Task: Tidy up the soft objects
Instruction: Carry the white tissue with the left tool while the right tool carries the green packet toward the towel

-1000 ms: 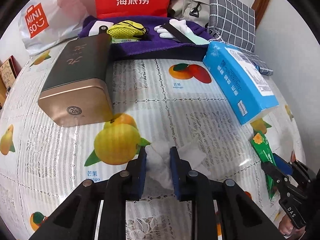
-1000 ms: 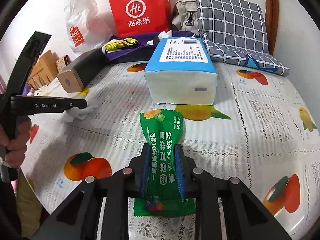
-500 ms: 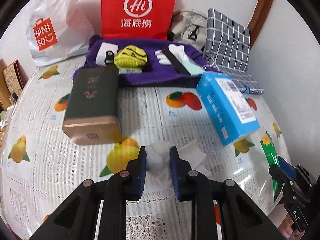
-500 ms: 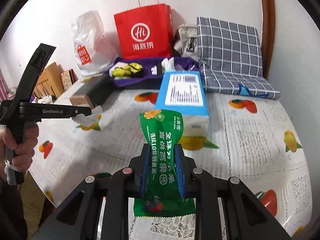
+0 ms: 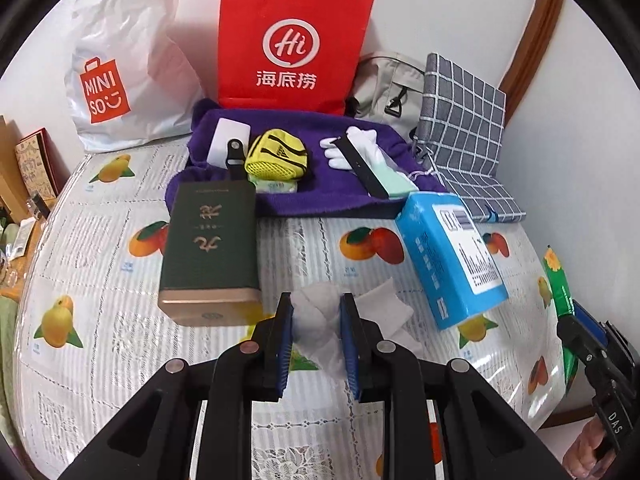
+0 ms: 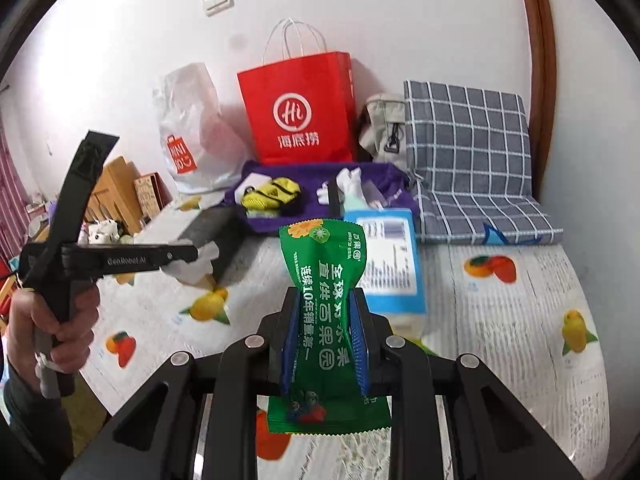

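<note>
the right tongs pinch a green packet at its waist, its top fanning out above the blue pads, its bottom hanging below them. just beyond the packet a blue tissue pack lies on the fruit-print surface. left of the tongs, a hand holds the left tongs, closed on a white tissue. further back lie a purple cloth, a red bag and a white bag; to the right, a checked cushion.
</note>
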Demonstrator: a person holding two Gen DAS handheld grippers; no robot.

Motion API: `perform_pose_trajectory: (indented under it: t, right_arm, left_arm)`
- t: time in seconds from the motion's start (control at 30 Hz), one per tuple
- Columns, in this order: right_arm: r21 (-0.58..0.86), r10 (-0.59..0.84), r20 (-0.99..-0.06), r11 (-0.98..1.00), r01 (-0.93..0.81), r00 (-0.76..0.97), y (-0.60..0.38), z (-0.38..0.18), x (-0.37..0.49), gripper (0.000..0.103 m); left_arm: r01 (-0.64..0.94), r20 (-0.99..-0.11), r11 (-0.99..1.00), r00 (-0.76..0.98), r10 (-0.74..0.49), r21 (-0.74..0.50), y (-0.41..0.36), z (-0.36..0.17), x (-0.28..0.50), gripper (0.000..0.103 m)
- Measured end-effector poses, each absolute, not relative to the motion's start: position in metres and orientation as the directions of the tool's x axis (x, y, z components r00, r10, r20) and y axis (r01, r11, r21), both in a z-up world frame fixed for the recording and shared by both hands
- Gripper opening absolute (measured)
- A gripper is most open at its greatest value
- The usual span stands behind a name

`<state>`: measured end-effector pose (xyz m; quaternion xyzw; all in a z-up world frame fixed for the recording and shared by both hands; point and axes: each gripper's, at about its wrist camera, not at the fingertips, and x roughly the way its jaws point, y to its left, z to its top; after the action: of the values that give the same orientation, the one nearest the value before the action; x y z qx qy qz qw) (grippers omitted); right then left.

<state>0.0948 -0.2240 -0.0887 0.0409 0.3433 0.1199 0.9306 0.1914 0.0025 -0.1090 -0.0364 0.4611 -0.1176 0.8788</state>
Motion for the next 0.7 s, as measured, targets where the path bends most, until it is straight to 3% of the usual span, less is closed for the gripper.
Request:
perform_pose_trajectory:
  t: [0.7]
  right_arm:
    - [0.187,0.246,-0.591,0.968,-0.166,0.768,-0.233,-0.055,0.161,0.024]
  left_arm:
    - [0.122,-0.775,0.981,0.602,-0.195,-0.152,0.016,-0.071,0.231,0.021]
